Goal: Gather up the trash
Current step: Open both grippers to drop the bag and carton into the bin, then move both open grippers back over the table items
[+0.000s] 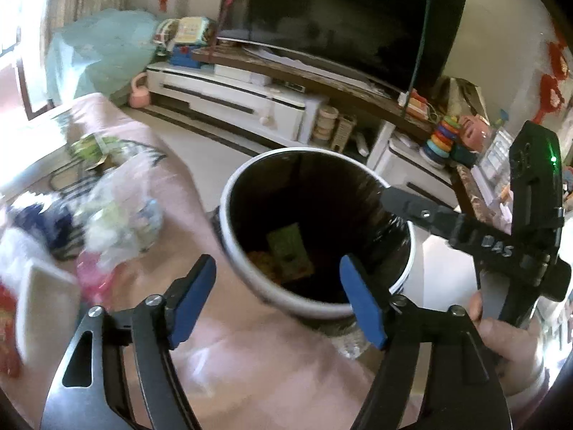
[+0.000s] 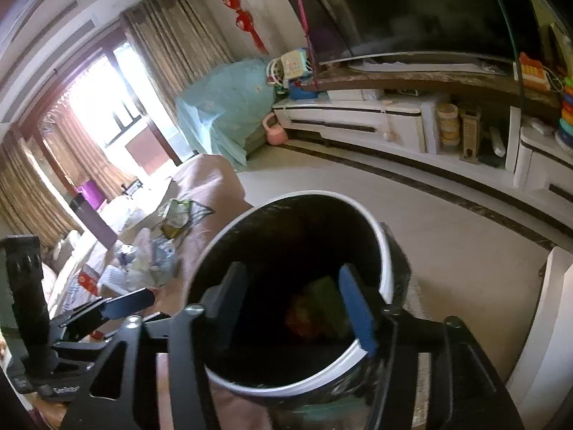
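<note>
With both grippers poised over its mouth, the trash bin (image 1: 315, 304), a round white-rimmed pail lined with a black bag, stands on the floor hard against the near edge of the pink-covered sofa (image 1: 118, 132), and green and orange wrappers (image 1: 288, 251) already lie at its bottom. Along that sofa, toward its far end by the window, the remaining trash pile (image 1: 118, 215) of crumpled white and clear plastic, a pink scrap and a green packet is strewn across the seat; the blur hides the finer pieces. Seen from the room, the pile lies to the left of the bin and beyond it, so the coming reach appears to run sideways along the sofa's length and away from the pail. The left gripper (image 1: 277, 297) hangs over the bin's sofa-side rim with its blue pads spread wide and nothing between them. The right gripper (image 2: 293, 301) hangs directly above the bin's opening, on the side away from the sofa, its jaws likewise parted and empty, one pad just inside the rim. Of the two, the left stands nearer the pile and is judged the natural one to go next; the right would have to cross over the bin and the other tool to get there. No long axis can be read on the crumpled pieces, so approach angle seems to matter little.
</note>
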Demonstrator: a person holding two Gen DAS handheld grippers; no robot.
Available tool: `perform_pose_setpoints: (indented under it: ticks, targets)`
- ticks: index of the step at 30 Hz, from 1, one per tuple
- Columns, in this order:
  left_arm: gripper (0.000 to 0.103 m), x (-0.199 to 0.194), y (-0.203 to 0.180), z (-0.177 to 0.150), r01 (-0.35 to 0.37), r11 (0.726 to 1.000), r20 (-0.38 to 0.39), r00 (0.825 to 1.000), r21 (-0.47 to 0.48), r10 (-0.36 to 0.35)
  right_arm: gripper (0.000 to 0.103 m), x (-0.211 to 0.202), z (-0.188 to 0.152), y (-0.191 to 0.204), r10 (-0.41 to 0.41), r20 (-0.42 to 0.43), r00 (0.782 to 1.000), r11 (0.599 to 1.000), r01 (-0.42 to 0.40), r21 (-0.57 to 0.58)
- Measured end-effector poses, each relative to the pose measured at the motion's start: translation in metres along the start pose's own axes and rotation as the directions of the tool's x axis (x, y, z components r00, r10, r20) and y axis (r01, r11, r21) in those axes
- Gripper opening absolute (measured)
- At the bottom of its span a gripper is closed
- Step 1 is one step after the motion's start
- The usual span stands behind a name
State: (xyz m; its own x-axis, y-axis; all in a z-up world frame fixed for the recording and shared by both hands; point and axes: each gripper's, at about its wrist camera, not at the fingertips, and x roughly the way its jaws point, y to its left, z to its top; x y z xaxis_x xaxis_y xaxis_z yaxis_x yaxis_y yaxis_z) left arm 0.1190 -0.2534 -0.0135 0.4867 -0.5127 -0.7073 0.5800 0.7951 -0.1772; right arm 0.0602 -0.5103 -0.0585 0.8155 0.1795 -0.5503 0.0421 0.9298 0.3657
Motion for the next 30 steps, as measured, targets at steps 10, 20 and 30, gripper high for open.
perform_pose_setpoints:
  ticks: [10,20,30]
  targets:
    - [0.079,-0.051,0.045,-0.046,-0.098,0.991,0.040,0.994,-0.086,0.102,0.100,-0.007,-0.027,0.045,0.056,0.021,0.998,0.998,-0.056,-0.008]
    - [0.080,-0.090,0.099,-0.078,-0.187,0.962,0.059,0.978,-0.199,0.202,0.100,0.003,-0.053,0.099,0.105,-0.023,0.994,0.992,-0.107,-0.070]
    - [0.080,-0.100,0.127,-0.084,-0.230,0.943,0.048,0.967,-0.241,0.249,0.100,0.025,-0.060,0.134,0.122,-0.070,0.990,0.984,-0.129,-0.122]
